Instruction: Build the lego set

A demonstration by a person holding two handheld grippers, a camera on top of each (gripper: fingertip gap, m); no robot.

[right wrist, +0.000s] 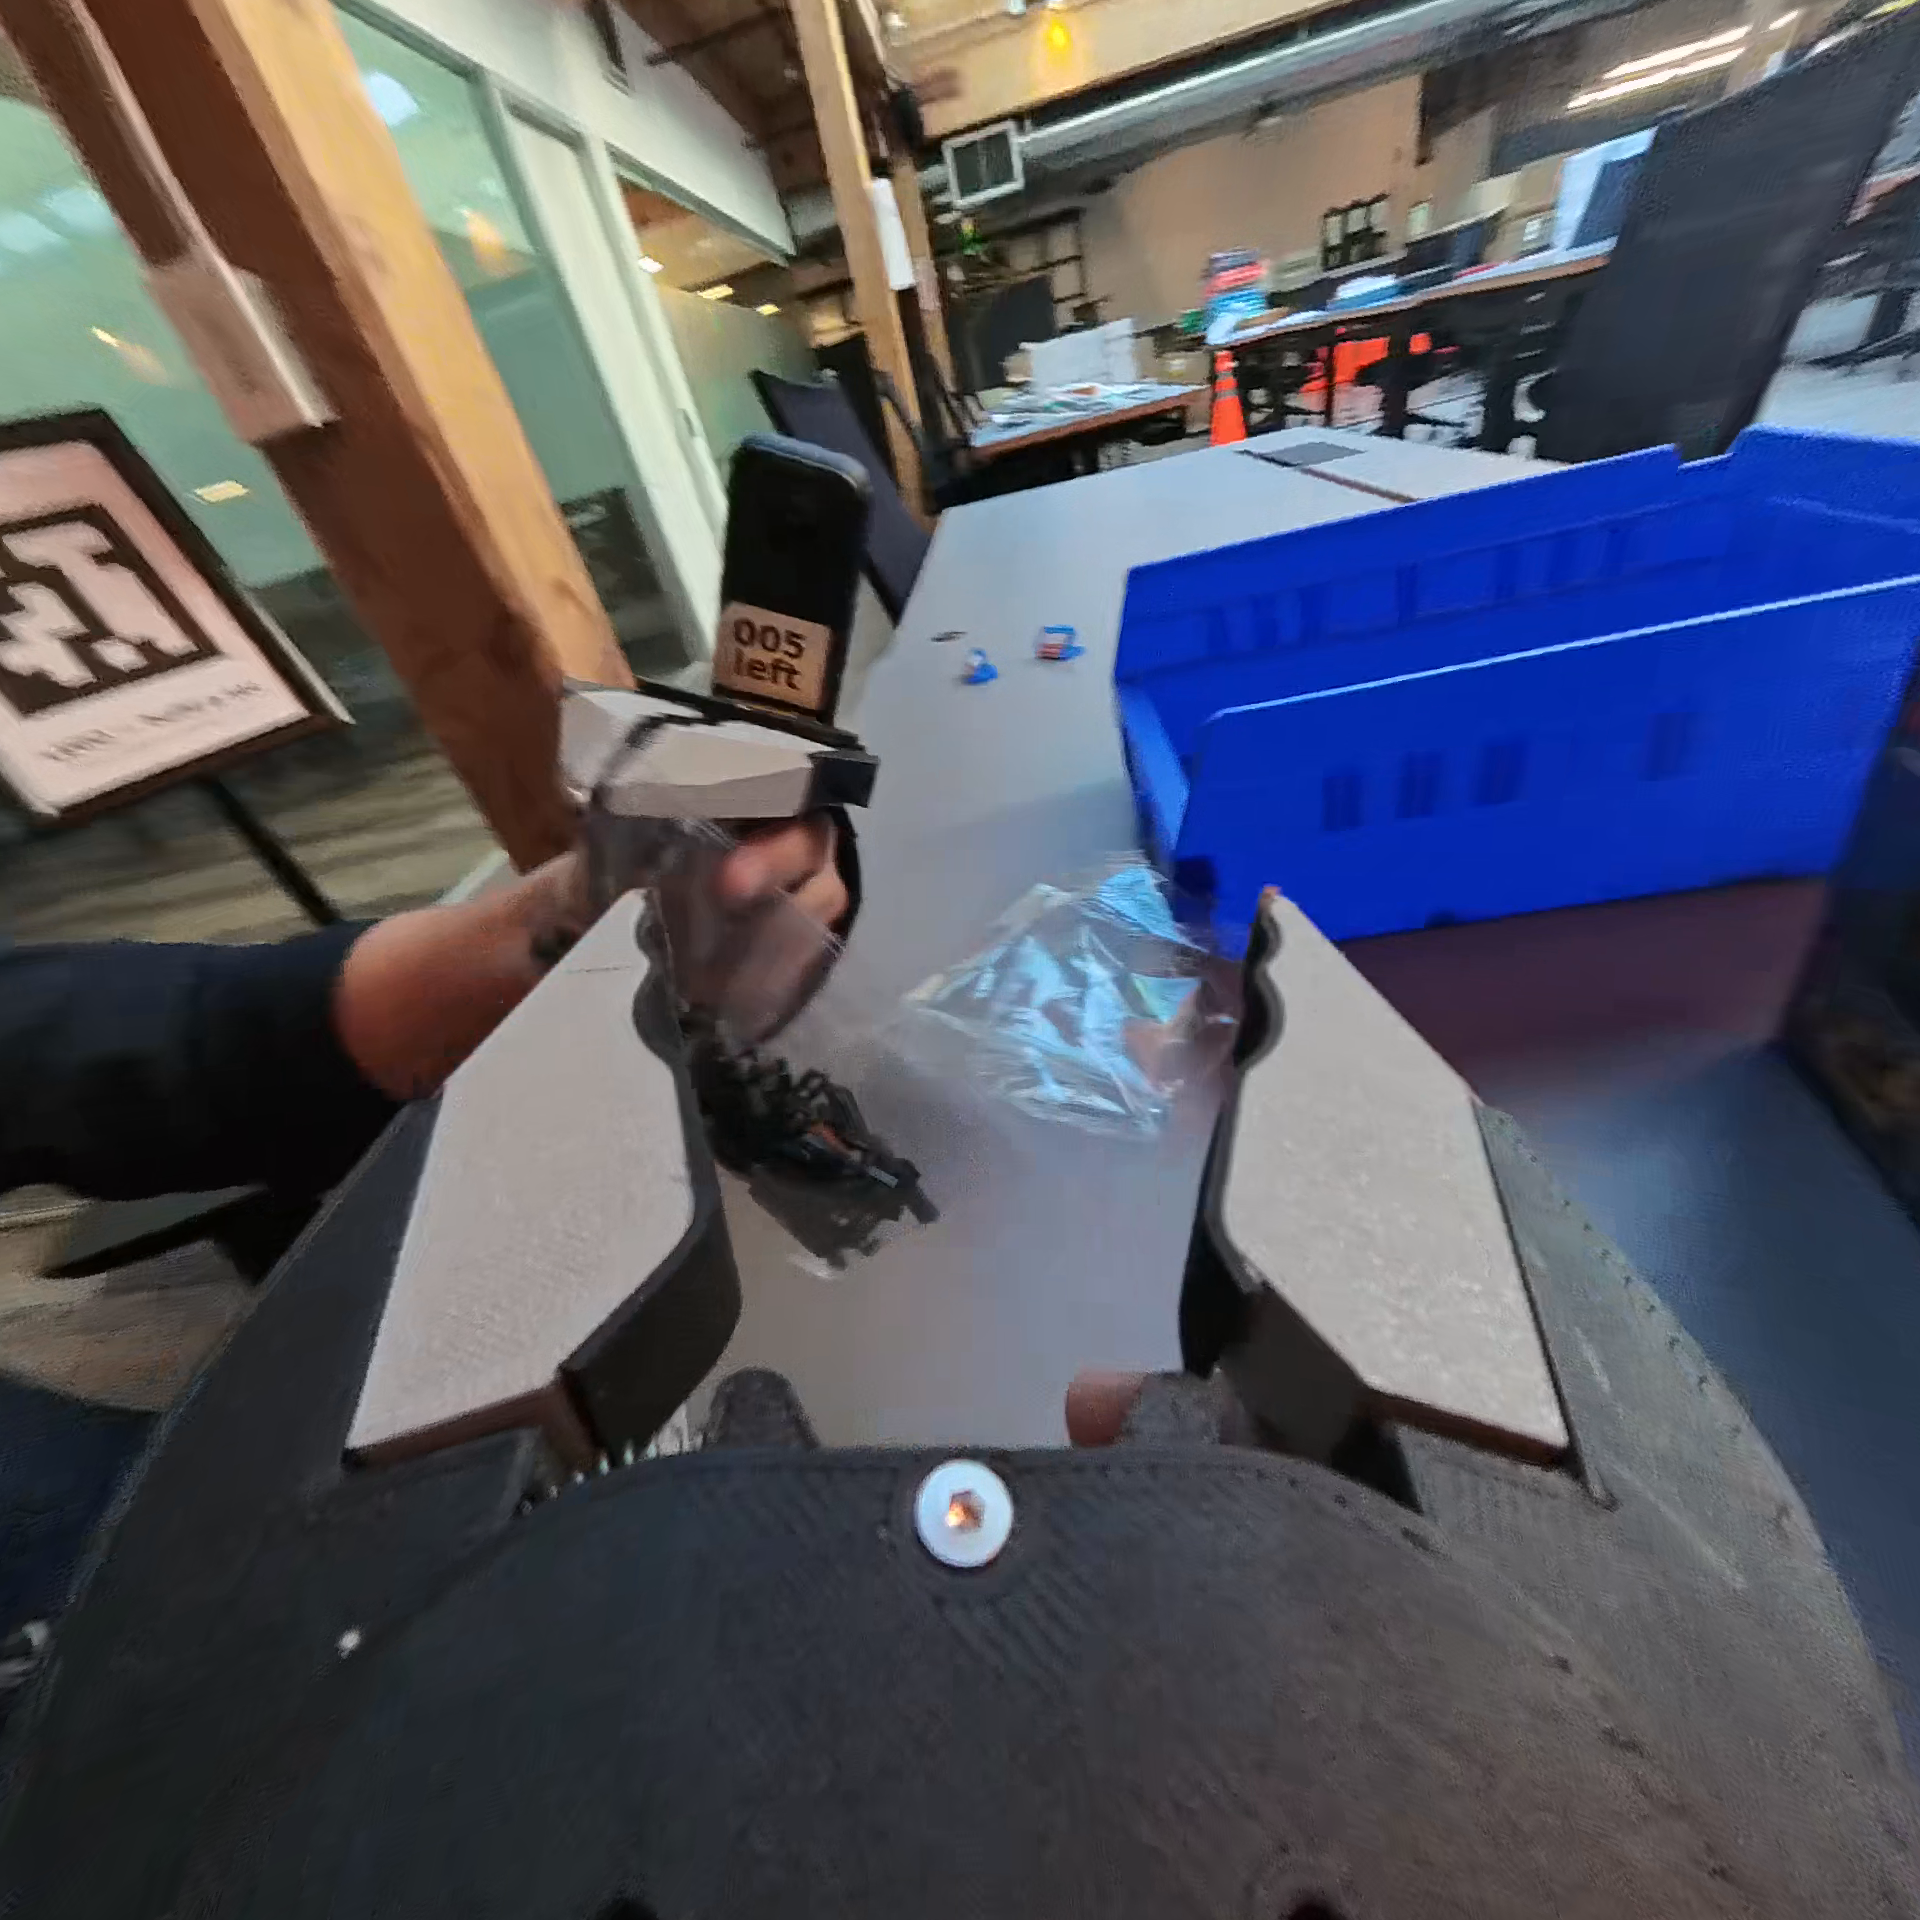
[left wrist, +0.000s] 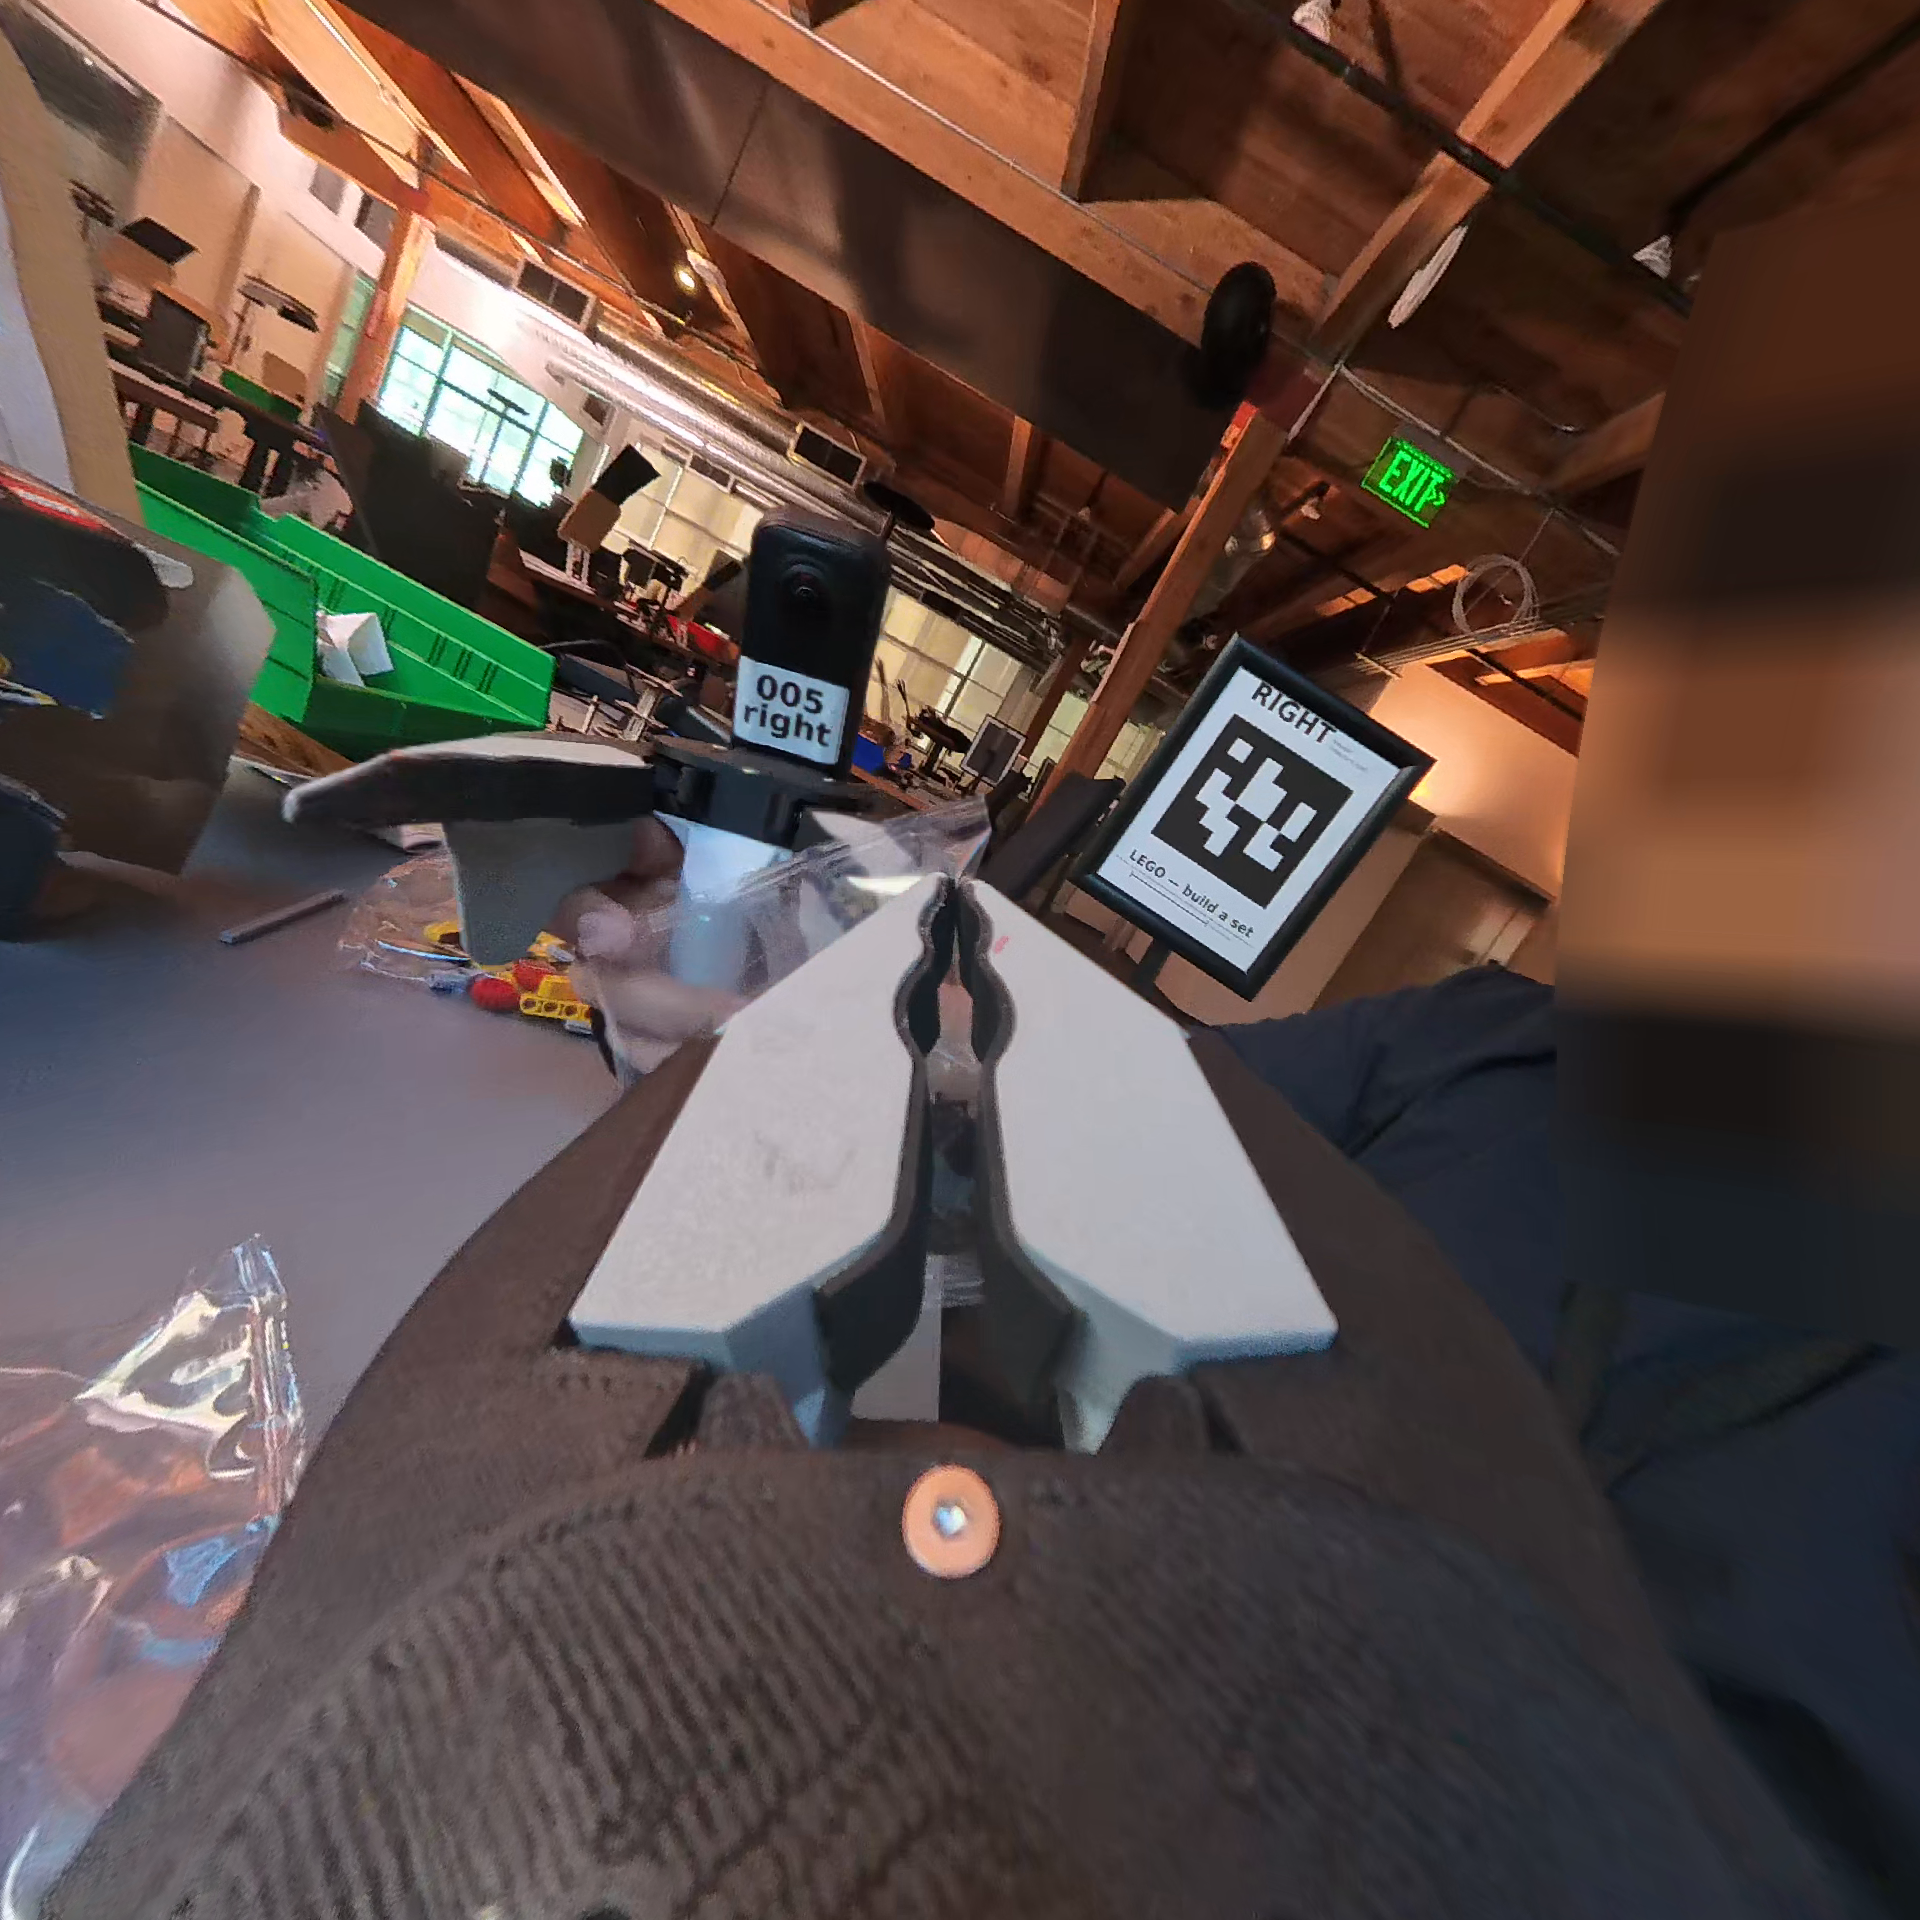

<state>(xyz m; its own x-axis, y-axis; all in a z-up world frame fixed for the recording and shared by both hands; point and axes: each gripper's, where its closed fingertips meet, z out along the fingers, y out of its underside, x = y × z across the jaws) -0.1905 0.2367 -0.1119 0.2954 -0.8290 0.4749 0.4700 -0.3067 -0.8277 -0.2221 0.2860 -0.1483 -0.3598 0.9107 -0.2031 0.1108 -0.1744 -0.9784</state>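
My left gripper [left wrist: 954, 896] has its jaws pressed together on a clear plastic bag [left wrist: 873, 862], pinching the film at the tips and holding it lifted above the grey bench [left wrist: 260, 1101]. From the right wrist view I can see black lego pieces [right wrist: 800, 1122] hanging in the bottom of that same bag below the left gripper [right wrist: 613, 748]. My right gripper [right wrist: 961, 971] has its jaws spread wide, holding nothing; the bag hangs by the left one. A second, crumpled clear bag [right wrist: 1060, 997] lies on the bench just in front of a blue bin [right wrist: 1507, 707]. Red and yellow lego parts [left wrist: 520, 987] sit loose on the bench under the right gripper [left wrist: 312, 800], with a green bin [left wrist: 343, 623] farther back. A framed marker sign [left wrist: 1252, 816] stands at the bench's edge.
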